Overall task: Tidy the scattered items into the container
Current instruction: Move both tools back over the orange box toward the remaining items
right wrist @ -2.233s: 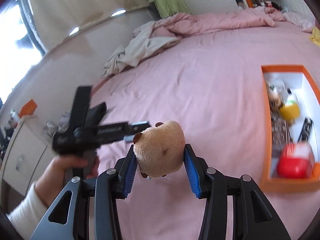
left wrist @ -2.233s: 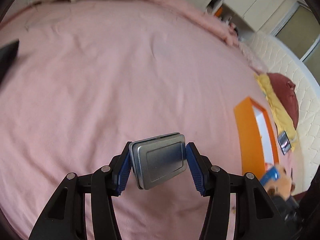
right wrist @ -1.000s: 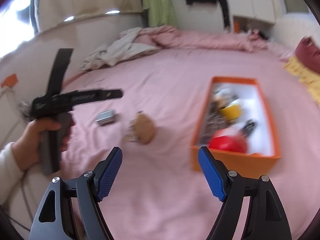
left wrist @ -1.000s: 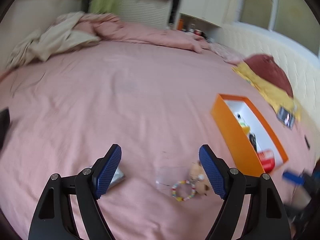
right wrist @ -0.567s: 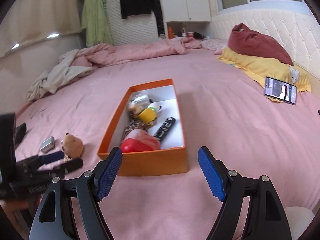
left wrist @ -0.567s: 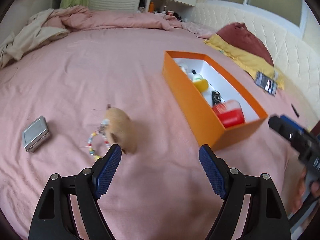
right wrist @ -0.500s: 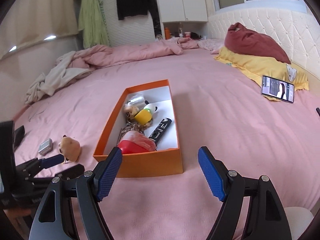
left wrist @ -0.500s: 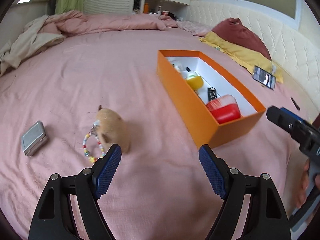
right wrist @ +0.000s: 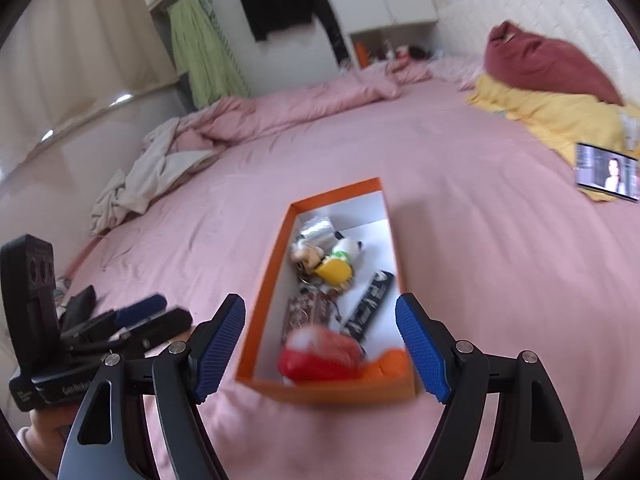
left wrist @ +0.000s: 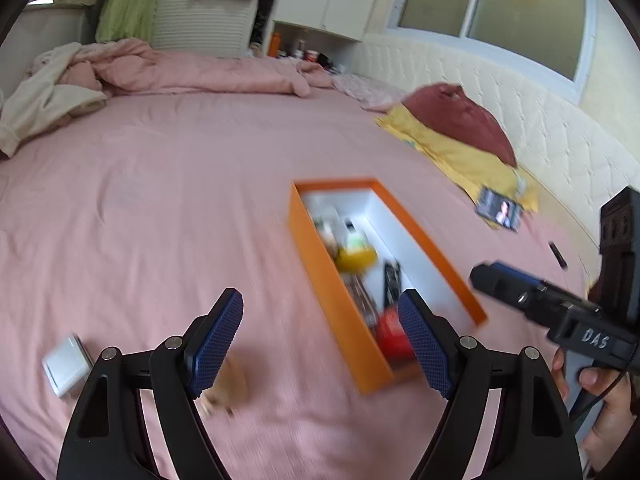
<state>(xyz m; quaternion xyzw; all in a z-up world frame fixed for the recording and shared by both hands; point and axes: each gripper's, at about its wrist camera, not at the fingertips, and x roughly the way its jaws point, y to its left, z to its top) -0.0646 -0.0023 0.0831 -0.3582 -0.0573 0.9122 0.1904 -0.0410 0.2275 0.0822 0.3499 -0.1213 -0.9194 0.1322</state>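
While the pink bed fills most of both wrist views, it serves as the working surface, so the loose things lie flat on its sheet within reach. The orange container sits near the middle of the bed with its open top up, which is likely why small items can simply be lowered in; a red object, a yellow toy and a dark flat packet are already inside, though blur hides the finer detail.

In the left wrist view the left tool is spread with nothing between its blue pads, and the container runs from 12 to 3 o'clock of it, its near corner just beside the right-hand pad. The tan plush toy lies on the sheet at about 7 o'clock, partly hidden behind the left-hand pad, and the small metal tin rests farther out at 9 o'clock, well apart from the container. Both appear to be the items not yet tidied.

In the right wrist view the right tool is empty and its jaws are closing, with the container's near end straight ahead at 12 o'clock, seen between the pads. The left tool shows there at 9 o'clock.
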